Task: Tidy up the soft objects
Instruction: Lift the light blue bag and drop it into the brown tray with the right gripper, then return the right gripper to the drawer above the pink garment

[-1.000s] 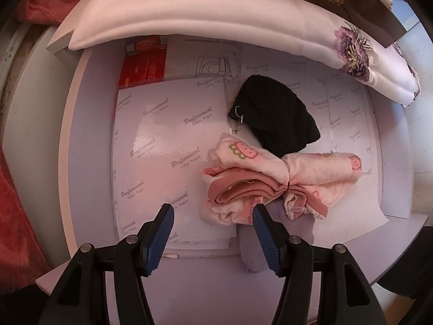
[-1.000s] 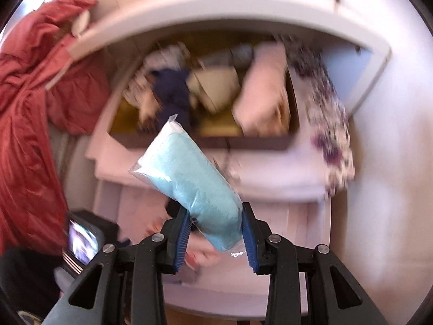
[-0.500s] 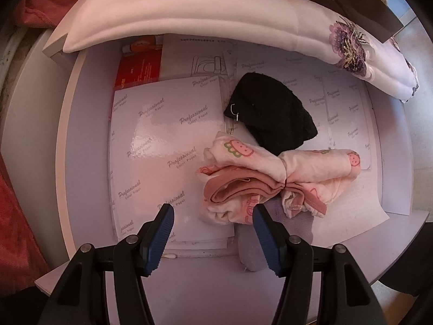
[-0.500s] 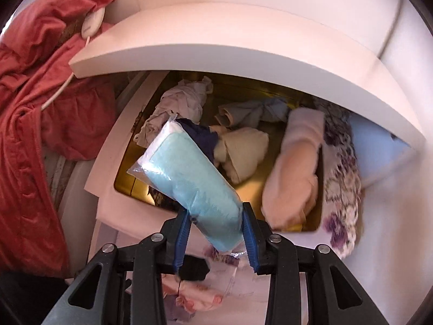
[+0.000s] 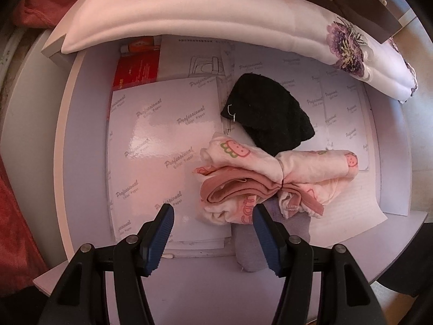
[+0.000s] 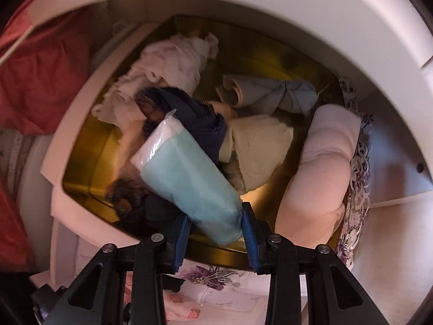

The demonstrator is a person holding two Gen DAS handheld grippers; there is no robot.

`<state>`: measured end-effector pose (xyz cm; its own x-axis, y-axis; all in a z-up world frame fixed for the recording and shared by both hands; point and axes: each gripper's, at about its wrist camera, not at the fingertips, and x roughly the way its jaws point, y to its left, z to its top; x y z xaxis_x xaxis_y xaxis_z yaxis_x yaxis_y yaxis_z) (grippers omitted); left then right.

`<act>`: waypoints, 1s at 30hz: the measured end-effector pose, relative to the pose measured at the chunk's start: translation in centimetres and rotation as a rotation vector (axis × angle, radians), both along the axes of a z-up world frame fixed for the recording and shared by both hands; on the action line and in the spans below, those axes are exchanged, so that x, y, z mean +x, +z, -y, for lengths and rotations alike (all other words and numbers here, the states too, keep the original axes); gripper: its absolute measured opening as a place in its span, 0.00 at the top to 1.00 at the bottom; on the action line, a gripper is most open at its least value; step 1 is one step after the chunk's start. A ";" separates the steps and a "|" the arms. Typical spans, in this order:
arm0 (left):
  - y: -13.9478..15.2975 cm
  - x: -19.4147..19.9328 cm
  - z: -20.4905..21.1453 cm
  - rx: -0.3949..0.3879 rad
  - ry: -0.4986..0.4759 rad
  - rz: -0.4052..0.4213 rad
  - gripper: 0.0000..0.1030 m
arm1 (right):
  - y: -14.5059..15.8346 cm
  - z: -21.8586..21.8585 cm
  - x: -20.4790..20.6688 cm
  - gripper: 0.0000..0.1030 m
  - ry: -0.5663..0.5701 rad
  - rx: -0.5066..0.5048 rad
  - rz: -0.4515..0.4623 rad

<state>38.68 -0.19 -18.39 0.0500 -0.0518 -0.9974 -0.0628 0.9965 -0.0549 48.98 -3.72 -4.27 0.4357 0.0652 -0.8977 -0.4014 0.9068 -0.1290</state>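
Observation:
My right gripper [image 6: 216,223] is shut on a light blue soft item in a clear plastic bag [image 6: 189,181], held over a gold-lined box [image 6: 86,140]. Inside the box lie a white cloth [image 6: 167,65], a navy cloth [image 6: 189,113], a cream bundle [image 6: 257,146], a grey-blue bundle [image 6: 270,94] and a pink roll [image 6: 324,162]. My left gripper [image 5: 213,222] points down, open, with nothing between its fingers, just above a pink printed garment bundle [image 5: 270,178]. A black knit piece [image 5: 268,116] lies behind the bundle. A grey sock [image 5: 249,249] pokes out under it.
Glossy photo paper sheets [image 5: 157,140] cover the white tabletop [image 5: 81,135]. A red packet [image 5: 136,71] lies at the back left. A white floral pillow [image 5: 243,16] carries the box. Red fabric [image 6: 35,75] hangs at the left. A white shelf edge [image 6: 297,8] overhangs the box.
My right gripper has carried the bagged blue item forward and down, close over the open box. The left gripper and the pink bundle have stayed where they were.

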 end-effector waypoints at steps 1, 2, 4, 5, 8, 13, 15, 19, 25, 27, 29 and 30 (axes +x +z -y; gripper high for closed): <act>-0.1 0.0 0.0 0.000 -0.001 -0.003 0.41 | -0.4 0.1 0.2 0.65 -0.005 -0.002 -0.001; -0.1 0.0 0.0 0.000 -0.001 -0.004 0.41 | -0.8 0.3 0.3 0.66 -0.010 -0.002 -0.009; -0.1 0.0 0.0 0.000 0.000 -0.006 0.41 | -1.2 0.5 0.4 0.66 -0.012 0.000 -0.011; -0.2 0.0 0.0 -0.001 0.000 -0.008 0.41 | -1.3 0.7 0.4 0.66 -0.013 0.003 -0.010; -0.4 0.0 0.0 -0.001 0.000 -0.014 0.41 | -1.6 1.2 0.4 0.66 -0.014 0.024 -0.011; -0.4 -0.1 0.0 0.000 0.004 -0.011 0.41 | -1.8 2.9 0.8 0.56 -0.036 0.070 -0.025; -0.4 0.0 0.0 -0.001 0.000 -0.011 0.41 | -1.7 3.3 0.6 0.51 -0.033 0.078 -0.014; -0.4 -0.1 0.1 0.001 -0.003 -0.011 0.41 | -1.2 3.6 0.1 0.44 -0.032 0.105 -0.004; -0.2 -0.1 0.0 -0.001 0.004 -0.009 0.41 | -0.4 4.7 -1.2 0.37 -0.037 0.133 0.019; 0.0 0.0 -0.2 -0.003 0.007 -0.007 0.41 | 0.1 5.1 -1.8 0.37 -0.033 0.140 0.036; 0.1 0.0 -0.3 -0.006 0.013 -0.005 0.41 | 0.7 5.3 -2.8 0.36 -0.035 0.150 0.045; 0.1 0.0 -0.5 -0.007 0.014 -0.004 0.41 | 1.4 5.3 -3.2 0.35 -0.040 0.154 0.054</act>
